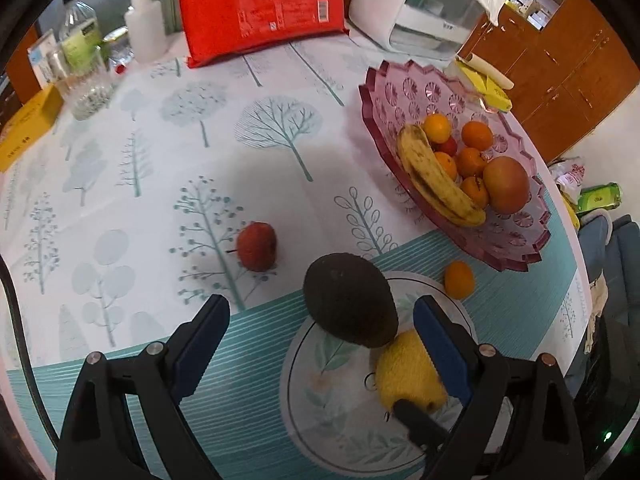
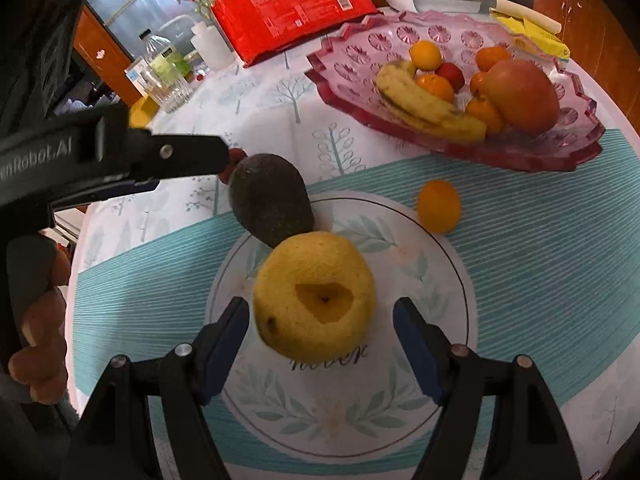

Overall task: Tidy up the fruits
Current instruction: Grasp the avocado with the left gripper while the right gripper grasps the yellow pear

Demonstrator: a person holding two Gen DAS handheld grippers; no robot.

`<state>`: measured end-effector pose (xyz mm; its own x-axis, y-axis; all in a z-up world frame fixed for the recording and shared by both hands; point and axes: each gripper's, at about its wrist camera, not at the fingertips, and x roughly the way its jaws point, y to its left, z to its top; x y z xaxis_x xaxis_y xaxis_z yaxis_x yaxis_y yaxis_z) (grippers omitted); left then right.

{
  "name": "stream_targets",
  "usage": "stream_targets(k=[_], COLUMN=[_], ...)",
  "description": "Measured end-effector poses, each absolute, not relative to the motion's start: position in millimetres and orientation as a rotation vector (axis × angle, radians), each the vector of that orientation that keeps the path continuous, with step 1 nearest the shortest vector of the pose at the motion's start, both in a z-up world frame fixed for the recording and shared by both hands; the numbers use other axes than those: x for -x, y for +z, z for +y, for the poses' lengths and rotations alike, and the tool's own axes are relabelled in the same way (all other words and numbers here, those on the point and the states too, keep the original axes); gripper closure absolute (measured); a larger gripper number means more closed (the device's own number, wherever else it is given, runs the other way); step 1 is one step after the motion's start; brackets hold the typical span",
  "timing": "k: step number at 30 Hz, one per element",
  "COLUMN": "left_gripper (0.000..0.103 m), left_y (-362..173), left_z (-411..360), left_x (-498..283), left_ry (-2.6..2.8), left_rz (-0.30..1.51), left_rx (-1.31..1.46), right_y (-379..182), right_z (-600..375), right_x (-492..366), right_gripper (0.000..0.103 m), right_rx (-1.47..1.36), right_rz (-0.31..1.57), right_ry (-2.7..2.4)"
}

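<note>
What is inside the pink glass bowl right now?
The pink glass bowl holds a spotted banana, a large reddish-orange fruit, several small oranges and one small red fruit. Anything beneath that pile is covered.

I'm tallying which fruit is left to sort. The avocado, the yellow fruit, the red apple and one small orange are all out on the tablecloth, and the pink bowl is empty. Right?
Not quite: the pink bowl is not empty. The right wrist view shows a banana, several oranges and a large reddish fruit in it. The avocado, yellow fruit, red apple and small orange do lie on the tablecloth.
</note>
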<state>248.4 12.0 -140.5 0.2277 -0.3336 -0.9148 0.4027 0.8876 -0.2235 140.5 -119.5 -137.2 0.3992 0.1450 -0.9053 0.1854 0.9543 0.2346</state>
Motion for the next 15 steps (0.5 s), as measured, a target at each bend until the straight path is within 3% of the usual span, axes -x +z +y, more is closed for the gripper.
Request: stream_targets(k=[15], left_gripper=[0.011], left_y=[-181], left_z=[-10], left_x=[-265], left_ry=[-0.47], left_rz=[1.317], left_rx=[0.004], right_y=[-152], right_z=[-122], right_x=[-147], right_gripper=[0.033], right_rx=[-0.32], right_rz=[1.161], right_ry=[0.011])
